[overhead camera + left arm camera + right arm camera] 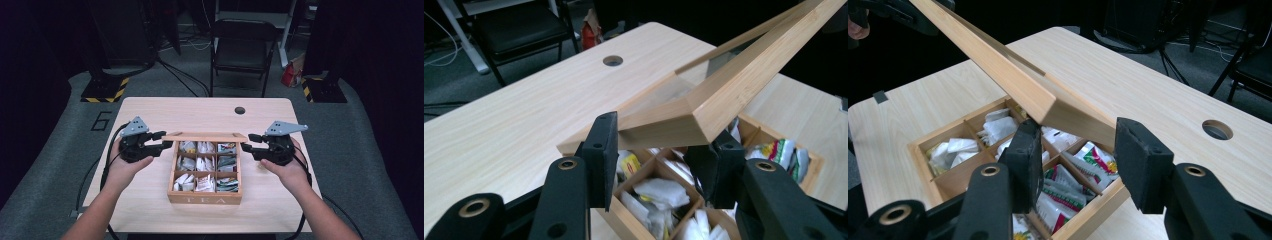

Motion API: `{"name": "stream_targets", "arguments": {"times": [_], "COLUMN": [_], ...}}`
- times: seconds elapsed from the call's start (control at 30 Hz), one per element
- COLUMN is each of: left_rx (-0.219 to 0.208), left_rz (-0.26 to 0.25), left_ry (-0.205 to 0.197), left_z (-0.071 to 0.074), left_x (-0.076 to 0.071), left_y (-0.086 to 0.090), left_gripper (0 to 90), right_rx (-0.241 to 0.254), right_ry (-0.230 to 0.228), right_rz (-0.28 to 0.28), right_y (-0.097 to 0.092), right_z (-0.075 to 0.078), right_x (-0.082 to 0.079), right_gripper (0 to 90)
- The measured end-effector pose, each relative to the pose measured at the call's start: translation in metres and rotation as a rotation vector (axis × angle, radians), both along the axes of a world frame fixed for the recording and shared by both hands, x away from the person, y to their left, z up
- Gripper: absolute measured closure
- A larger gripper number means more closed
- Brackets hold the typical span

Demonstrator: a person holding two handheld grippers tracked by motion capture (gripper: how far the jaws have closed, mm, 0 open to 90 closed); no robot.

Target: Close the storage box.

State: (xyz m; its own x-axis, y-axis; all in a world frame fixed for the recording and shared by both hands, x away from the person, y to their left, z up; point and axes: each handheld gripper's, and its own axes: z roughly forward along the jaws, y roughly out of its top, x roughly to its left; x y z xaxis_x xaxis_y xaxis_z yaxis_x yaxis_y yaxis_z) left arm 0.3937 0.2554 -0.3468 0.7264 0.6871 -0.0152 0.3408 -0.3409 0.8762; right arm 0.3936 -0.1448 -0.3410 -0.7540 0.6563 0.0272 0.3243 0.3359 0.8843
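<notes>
Lid of the light wooden tea box with nine compartments stands raised, hinged at the far edge; tea bags inside are exposed. Whether I am opening or closing it I cannot tell from this; either way the lid is partway, not flat against the table and not down on the box. Left side: my left gripper sits just left of the box's far-left corner, its black jaws partly apart and straddling the left end of the glass-paned bamboo lid; the pads look to touch the frame corner, but a firm pinch I cannot confirm. Right side: my right gripper is at the far-right corner, jaws moderately apart around the lid's right end, a gap showing at one pad.
</notes>
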Motion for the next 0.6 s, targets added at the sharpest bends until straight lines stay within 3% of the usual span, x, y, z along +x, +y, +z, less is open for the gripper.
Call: {"name": "stream_targets", "arguments": {"times": [0.17,0.37,0.6], "left_rx": [0.004,0.013,0.019], "left_rz": [-0.007,-0.005,-0.011], "left_ry": [0.001,-0.004,0.002], "left_z": [-0.009,-0.016,-0.021], "left_x": [-0.009,-0.016,-0.021], "left_y": [0.001,0.001,0.002], "left_gripper": [56.2,55.6,55.2], "right_rx": [-0.033,-0.018,-0.017], "right_ry": [-0.026,0.009,0.007], "right_rz": [0.012,0.027,0.024], "right_y": [0.003,0.005,0.006], "right_z": [-0.004,-0.012,-0.018], "right_x": [-0.012,-0.017,-0.022], "right_gripper": [54.0,54.0,54.9]}}
